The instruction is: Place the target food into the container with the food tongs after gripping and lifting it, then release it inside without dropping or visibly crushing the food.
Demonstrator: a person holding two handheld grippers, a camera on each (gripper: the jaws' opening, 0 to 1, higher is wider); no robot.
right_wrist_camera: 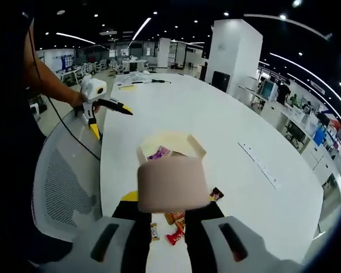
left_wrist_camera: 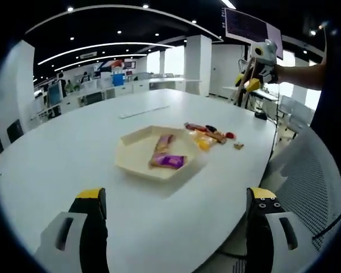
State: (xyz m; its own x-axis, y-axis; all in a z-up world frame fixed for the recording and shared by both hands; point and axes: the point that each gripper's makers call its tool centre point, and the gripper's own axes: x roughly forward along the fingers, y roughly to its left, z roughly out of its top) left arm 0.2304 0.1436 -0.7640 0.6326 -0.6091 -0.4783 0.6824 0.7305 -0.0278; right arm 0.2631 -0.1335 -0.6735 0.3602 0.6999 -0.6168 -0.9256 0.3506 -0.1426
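Food block, pale and tan, sits gripped and lifted in our right claw above the counter, short of the cream tray holding two packets; left claw gapes wide, idle; placing and release remain.

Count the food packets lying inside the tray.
2 in the left gripper view: an orange-brown packet toward the middle of the tray, and a purple packet at its near right. More may be hidden.
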